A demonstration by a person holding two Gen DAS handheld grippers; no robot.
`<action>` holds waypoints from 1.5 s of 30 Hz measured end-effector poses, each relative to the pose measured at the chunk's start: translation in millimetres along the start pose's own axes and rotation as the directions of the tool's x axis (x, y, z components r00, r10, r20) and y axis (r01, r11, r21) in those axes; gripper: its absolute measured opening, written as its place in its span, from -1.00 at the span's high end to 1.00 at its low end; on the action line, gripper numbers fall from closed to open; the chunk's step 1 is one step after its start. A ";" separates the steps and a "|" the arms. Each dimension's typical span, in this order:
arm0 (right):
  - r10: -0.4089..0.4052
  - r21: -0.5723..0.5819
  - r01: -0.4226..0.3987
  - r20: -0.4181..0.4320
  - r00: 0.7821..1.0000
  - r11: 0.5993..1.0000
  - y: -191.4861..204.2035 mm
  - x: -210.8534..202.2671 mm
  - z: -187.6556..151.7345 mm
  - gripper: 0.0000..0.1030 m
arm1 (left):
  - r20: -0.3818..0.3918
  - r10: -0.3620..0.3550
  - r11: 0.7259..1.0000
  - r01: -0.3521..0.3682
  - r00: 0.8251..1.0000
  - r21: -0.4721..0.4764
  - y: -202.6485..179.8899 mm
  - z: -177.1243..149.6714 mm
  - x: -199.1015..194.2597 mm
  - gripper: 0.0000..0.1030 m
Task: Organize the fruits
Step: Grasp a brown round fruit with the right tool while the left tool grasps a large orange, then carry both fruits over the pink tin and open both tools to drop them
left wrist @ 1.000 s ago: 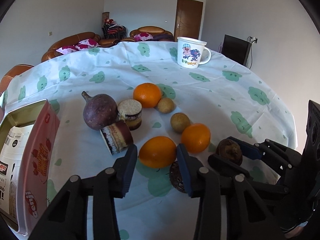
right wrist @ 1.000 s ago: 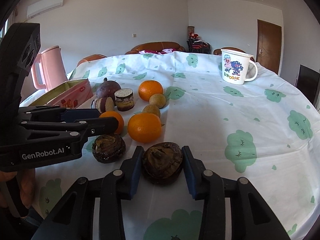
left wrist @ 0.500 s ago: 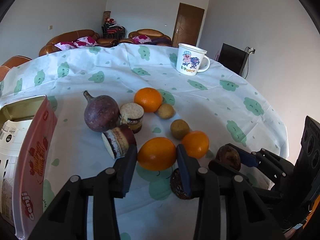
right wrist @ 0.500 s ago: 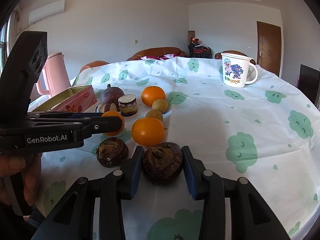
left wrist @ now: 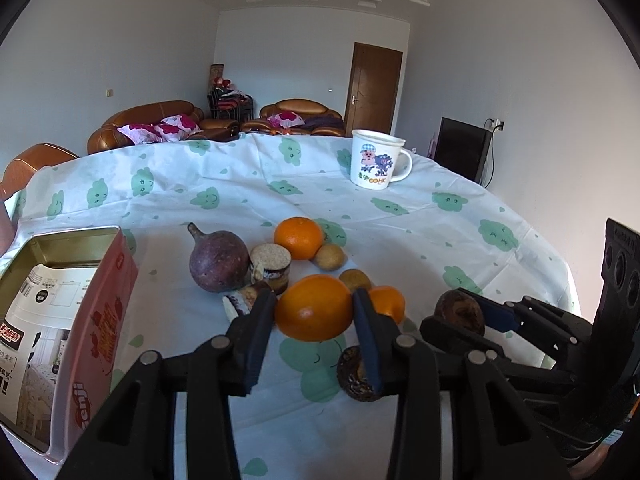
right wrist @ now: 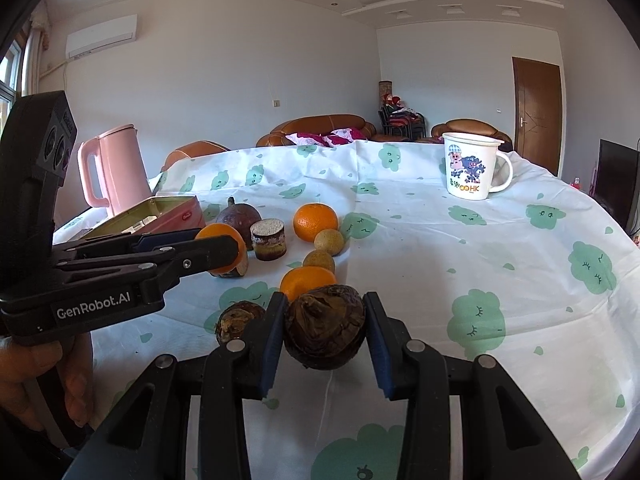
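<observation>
My left gripper is shut on an orange, held just above the tablecloth. In the right wrist view that orange shows behind the left gripper's fingertips. My right gripper is shut on a dark brown wrinkled fruit, also slightly off the cloth; the left wrist view shows this fruit at the right. A second dark fruit lies on the cloth between the grippers. Two more oranges, a purple fruit and two small brown fruits sit beyond.
Two small layered cakes lie among the fruit. An open pink tin box stands at the left, with a pink kettle behind it. A printed mug stands far right. A hand holds the left gripper.
The left gripper has risen a little and tilted up with the orange in it. The right gripper has tilted up with the dark fruit, staying in about the same place.
</observation>
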State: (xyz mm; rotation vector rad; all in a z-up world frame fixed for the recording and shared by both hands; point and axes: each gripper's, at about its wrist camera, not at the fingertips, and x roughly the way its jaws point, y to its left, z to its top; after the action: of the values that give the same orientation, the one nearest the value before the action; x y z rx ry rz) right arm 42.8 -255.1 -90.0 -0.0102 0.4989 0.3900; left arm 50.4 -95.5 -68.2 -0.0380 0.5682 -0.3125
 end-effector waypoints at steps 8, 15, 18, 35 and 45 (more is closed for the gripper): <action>0.004 -0.009 -0.004 0.036 0.999 1.000 5.1 -8.6 5.4 0.21 | 0.044 0.002 1.000 -0.001 0.999 -0.008 0.5 -0.7 -10.7 0.19; 0.009 -0.015 -0.008 0.076 0.997 1.000 9.2 -17.8 9.6 0.21 | 0.079 0.016 1.000 -0.016 0.997 0.007 -1.7 -0.9 -23.2 0.19; 0.010 -0.015 -0.009 0.092 0.996 1.000 10.6 -21.7 10.9 0.21 | 0.099 0.027 0.999 -0.029 0.995 0.015 -3.8 -0.1 -28.5 0.19; 0.017 -0.026 -0.013 0.160 0.987 1.000 17.0 -37.5 17.4 0.21 | 0.189 0.072 0.997 -0.077 0.979 0.019 0.3 6.7 -49.5 0.19; 0.066 -0.076 -0.054 0.167 0.984 0.996 35.6 -29.4 39.0 0.21 | 0.198 0.114 0.993 -0.115 0.974 -0.010 17.7 10.2 -57.4 0.19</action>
State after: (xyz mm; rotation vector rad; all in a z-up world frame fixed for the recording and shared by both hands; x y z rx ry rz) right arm 24.2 -228.7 -38.9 -0.0306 0.3180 0.4631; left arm 15.0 -61.9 -31.7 -0.0344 0.3704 -0.1937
